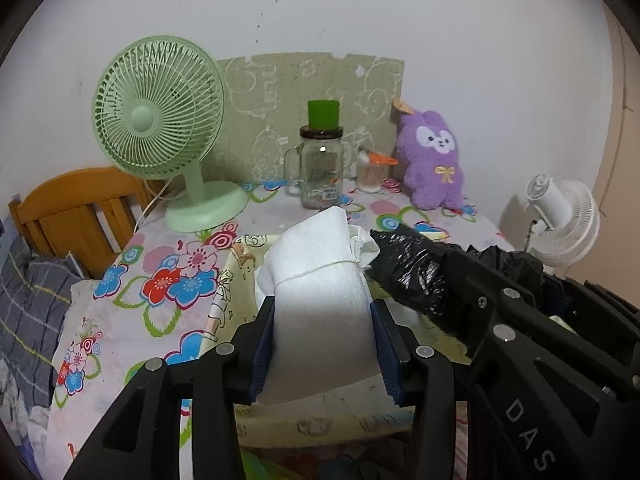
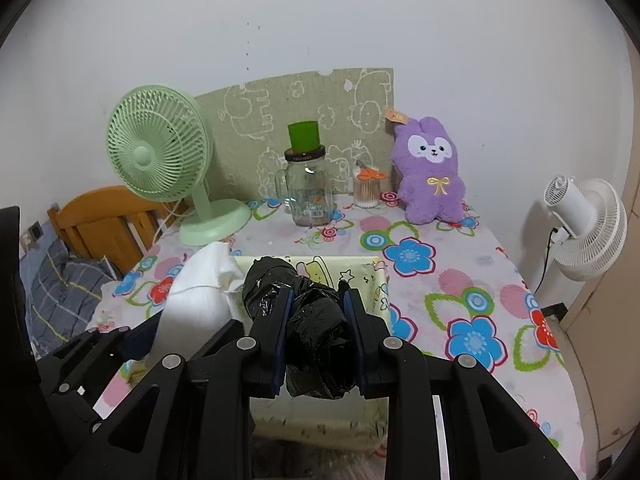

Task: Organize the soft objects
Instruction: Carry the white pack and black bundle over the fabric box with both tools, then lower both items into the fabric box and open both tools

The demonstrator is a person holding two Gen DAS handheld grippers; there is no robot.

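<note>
My left gripper [image 1: 322, 308] is shut on a white cloth bundle [image 1: 320, 280] tied round with string. It hangs over a pale yellow fabric bin [image 1: 224, 292] with cartoon prints. Just right of it, my right gripper [image 2: 316, 296] is shut on a crumpled black plastic bag roll [image 2: 316, 328], held above the same fabric bin [image 2: 378, 280]. The white cloth bundle [image 2: 200, 300] shows at the left of the right wrist view, and the black plastic bag roll [image 1: 408, 268] at the right of the left wrist view. A purple plush bunny [image 2: 430, 172] sits at the table's back against the wall.
On the flowered tablecloth [image 2: 460, 292] stand a green desk fan [image 2: 160, 160], a glass jar mug [image 2: 308, 196] with a green cup on its lid, and a cotton swab jar [image 2: 368, 190]. A white fan [image 2: 588, 224] stands at the right, a wooden headboard [image 2: 104, 220] at the left.
</note>
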